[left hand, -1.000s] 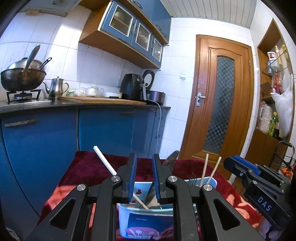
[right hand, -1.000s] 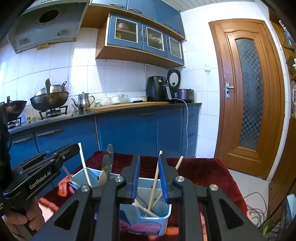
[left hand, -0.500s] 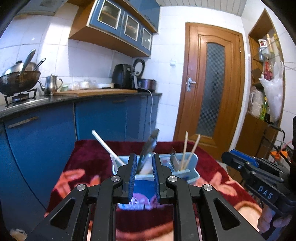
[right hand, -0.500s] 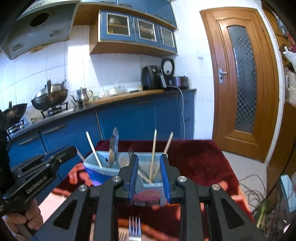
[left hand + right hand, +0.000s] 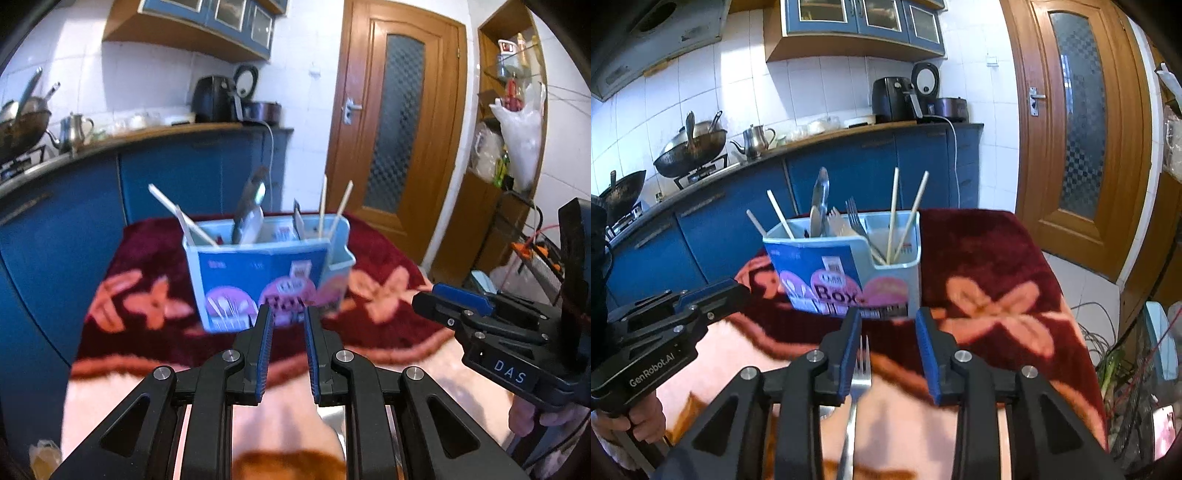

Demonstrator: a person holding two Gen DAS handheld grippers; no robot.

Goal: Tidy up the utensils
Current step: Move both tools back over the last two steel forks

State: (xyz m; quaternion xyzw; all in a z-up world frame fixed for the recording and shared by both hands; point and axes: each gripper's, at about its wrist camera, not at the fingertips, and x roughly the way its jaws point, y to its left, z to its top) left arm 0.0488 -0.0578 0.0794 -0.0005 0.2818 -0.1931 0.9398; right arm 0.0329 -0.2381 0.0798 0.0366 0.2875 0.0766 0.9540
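Fork (image 5: 857, 373) first: it lies flat on the cloth (image 5: 990, 258) on our side of the box (image 5: 846, 269), tines toward the box, its neck under the inner face of the right gripper's (image 5: 888, 354) left finger. We judge it stiff, thin and slick — light metal that sits low on a soft pile, so the tips would have to press into the cloth to get under its edges. The narrow neck just behind the tines looks like the best hold; the handle runs back out of view beneath the gripper.

Our right gripper is spread wide and holds nothing. Our left gripper (image 5: 288, 332), also on our side of the box, has its fingers parted by a narrow gap, nothing between them.

The box stands upright near the far end of the cloth. Its left part holds white sticks (image 5: 779, 214), a spoon (image 5: 820, 199) and another fork (image 5: 854, 216); its right part holds two chopsticks (image 5: 905, 218) leaning apart. Those upright handles crowd the left part, so we expect dropping the fork in may knock them or tip the light box.

Beyond the box run blue cabinets (image 5: 842, 173) with a wok (image 5: 690, 147) and a kettle (image 5: 755, 136) on top; a door (image 5: 1078, 122) stands to the right of the box — all well apart from it.
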